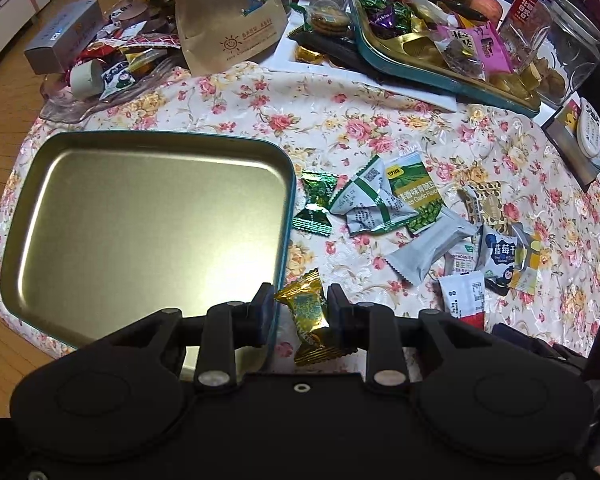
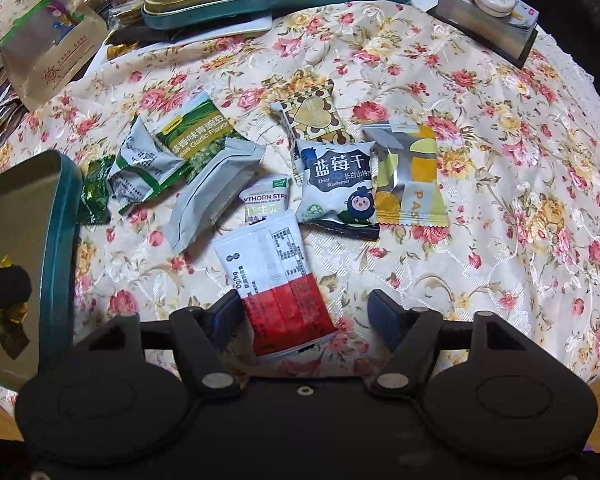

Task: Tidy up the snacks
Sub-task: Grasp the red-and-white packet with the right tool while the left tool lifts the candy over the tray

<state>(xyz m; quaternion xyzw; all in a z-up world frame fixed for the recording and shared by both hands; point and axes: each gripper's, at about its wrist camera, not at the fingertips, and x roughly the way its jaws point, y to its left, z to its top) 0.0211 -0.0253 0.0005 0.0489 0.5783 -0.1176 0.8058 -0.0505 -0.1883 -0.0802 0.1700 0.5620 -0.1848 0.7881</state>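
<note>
Fingers [image 1: 266, 312] probably pinching gold candy [image 1: 309, 316].

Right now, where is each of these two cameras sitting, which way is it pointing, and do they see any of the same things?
Left wrist: rides on the left gripper, looking forward along its fingers across the floral table; between them a gold candy, beside the empty teal tin.
Right wrist: rides on the right gripper, also facing forward over the table, its open fingers either side of a red-and-white sachet.
Shared: both see the tin, the blueberry packet and the green pea bag; the right view catches the left gripper at its left edge.
</note>
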